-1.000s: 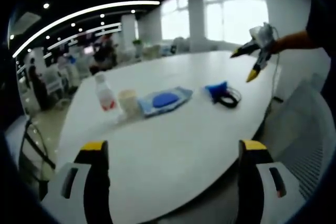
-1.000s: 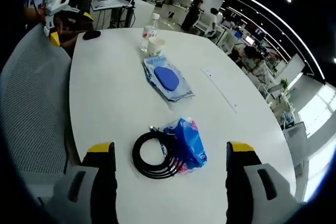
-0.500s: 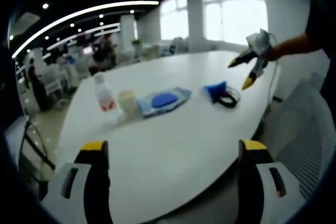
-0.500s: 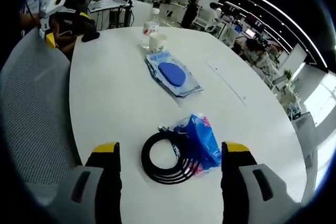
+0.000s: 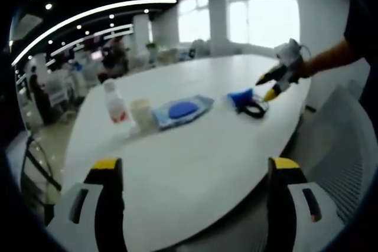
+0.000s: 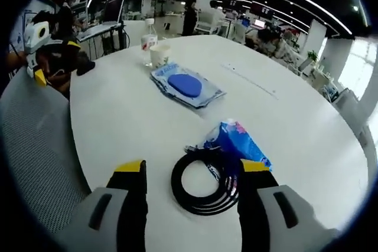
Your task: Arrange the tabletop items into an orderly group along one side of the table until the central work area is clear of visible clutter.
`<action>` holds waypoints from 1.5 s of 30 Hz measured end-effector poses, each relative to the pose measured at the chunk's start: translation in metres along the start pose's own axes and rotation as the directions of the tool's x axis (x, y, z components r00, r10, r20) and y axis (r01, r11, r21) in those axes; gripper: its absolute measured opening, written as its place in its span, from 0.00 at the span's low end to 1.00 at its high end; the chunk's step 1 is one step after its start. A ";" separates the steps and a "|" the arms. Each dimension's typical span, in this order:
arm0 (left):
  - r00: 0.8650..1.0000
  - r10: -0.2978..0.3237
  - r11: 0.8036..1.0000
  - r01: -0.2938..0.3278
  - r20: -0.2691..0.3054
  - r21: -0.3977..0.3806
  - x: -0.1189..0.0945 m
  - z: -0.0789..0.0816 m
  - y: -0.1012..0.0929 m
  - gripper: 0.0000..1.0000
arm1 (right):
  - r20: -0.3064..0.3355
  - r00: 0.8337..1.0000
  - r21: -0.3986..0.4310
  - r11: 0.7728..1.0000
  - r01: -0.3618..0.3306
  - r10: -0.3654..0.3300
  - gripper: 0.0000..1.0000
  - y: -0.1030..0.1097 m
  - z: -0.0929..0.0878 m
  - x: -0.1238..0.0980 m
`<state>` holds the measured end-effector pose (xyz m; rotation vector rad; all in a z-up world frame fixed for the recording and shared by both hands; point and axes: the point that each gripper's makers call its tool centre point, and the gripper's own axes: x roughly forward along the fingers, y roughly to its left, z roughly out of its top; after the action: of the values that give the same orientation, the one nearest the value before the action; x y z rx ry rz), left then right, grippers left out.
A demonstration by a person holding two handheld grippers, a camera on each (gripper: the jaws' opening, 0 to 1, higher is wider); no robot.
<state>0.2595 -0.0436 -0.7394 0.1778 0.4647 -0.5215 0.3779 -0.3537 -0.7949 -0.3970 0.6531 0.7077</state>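
In the right gripper view, the right gripper (image 6: 192,172) hangs low over the big white oval counter (image 6: 124,128), its yellow-tipped grey fingers (image 6: 131,169) spread apart with nothing between them; the coiled black cable (image 6: 204,184) lies flat on the counter in the gap between the fingers, its far edge touching the crumpled blue plastic packet with pink print (image 6: 236,144), which sits at about 1 o'clock from the coil. Farther up the counter, at about 11 o'clock from the coil, lies the flat clear plastic pouch with a blue oval inside (image 6: 186,85), and beyond it, near the counter's far edge, the pale paper cup (image 6: 159,55) stands just beside the clear plastic bottle with a red label (image 6: 149,41), both upright. The left gripper (image 6: 41,57) shows at 10 o'clock of this view, off the counter's edge, next to a grey mesh chair back (image 6: 32,140). In the left gripper view, the left gripper's (image 5: 192,172) own fingers (image 5: 106,172) also stand wide apart and empty, above the near edge of the counter (image 5: 195,163). From there the things form a loose row across the counter: bottle (image 5: 115,103), cup (image 5: 142,113), pouch (image 5: 182,110), then packet (image 5: 241,98) and cable (image 5: 256,110), with the right gripper (image 5: 270,85) poised just above that last pair, held by a bare forearm (image 5: 328,60) entering at 2 o'clock.
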 end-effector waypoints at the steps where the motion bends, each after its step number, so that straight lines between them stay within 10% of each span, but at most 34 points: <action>1: 1.000 -0.001 1.000 0.001 0.000 0.000 0.000 0.000 0.000 0.99 | 0.004 1.000 0.019 1.000 0.002 -0.002 0.58 0.000 -0.001 0.001; 22: 1.000 -0.009 1.000 0.009 -0.019 -0.003 0.000 -0.003 -0.001 0.97 | 0.035 0.998 0.283 0.958 0.037 -0.049 0.37 0.002 -0.015 0.036; 45: 0.999 -0.015 1.000 0.016 -0.032 0.019 -0.002 -0.005 -0.003 0.95 | -0.011 0.989 0.293 0.945 0.143 -0.146 0.30 0.000 -0.008 0.030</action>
<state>0.2546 -0.0440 -0.7431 0.2012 0.4931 -0.5391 0.3921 -0.3443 -0.8211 -0.1637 0.6996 0.4636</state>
